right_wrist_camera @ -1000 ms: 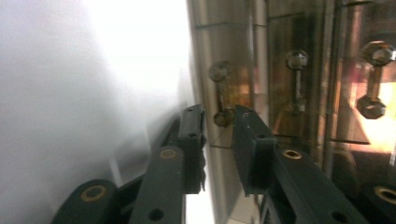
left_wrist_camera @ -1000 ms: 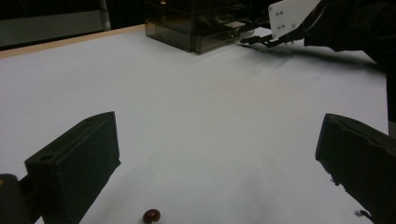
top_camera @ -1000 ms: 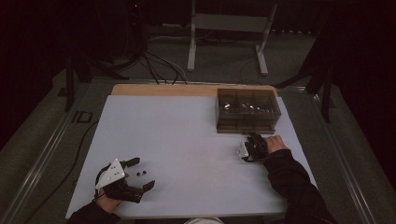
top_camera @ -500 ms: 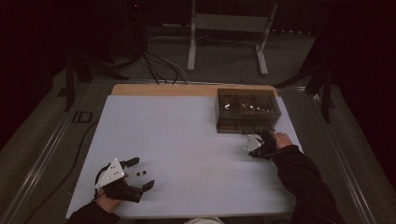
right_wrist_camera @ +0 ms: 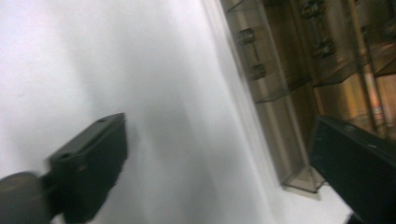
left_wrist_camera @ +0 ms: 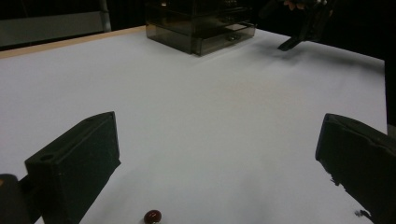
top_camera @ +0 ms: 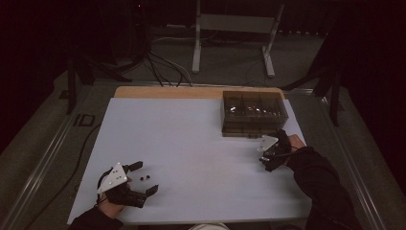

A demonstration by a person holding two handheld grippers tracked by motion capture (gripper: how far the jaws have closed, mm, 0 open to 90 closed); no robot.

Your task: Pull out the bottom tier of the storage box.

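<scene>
The right hand-held gripper [top_camera: 269, 154] hangs just in front of the smoky transparent drawer box [top_camera: 253, 113], near that box's front right corner. Its jaws have just been opening and now stand wide apart with nothing between them; in the right gripper view the white bench surface [right_wrist_camera: 140, 93] shows through the gap, and the box's front wall [right_wrist_camera: 280, 116] with its small drawer handles rises just beyond the right-hand jaw. A dark sleeve [top_camera: 318, 184] runs back from this hand-held gripper to the near right edge of the bench.

The left hand-held gripper [top_camera: 143, 178] rests low at the near left corner of the bench, jaws spread wide and holding nothing. Two small dark beads [top_camera: 145, 178] lie on the white surface between its jaws, touching neither. In the left gripper view one reddish-brown bead [left_wrist_camera: 152, 215] sits close to the camera, nearer the left-hand jaw.

Between the two hand-held grippers the white bench sheet [top_camera: 191, 139] lies open, so nothing stands between the beads and the drawer box, which sits at the far right of the bench, well apart from them. Past the sheet a strip of bare wood [top_camera: 167, 92] edges the far side. Beyond the bench, cables [top_camera: 163, 67] trail over the floor beside a pale metal stand [top_camera: 230, 33].
</scene>
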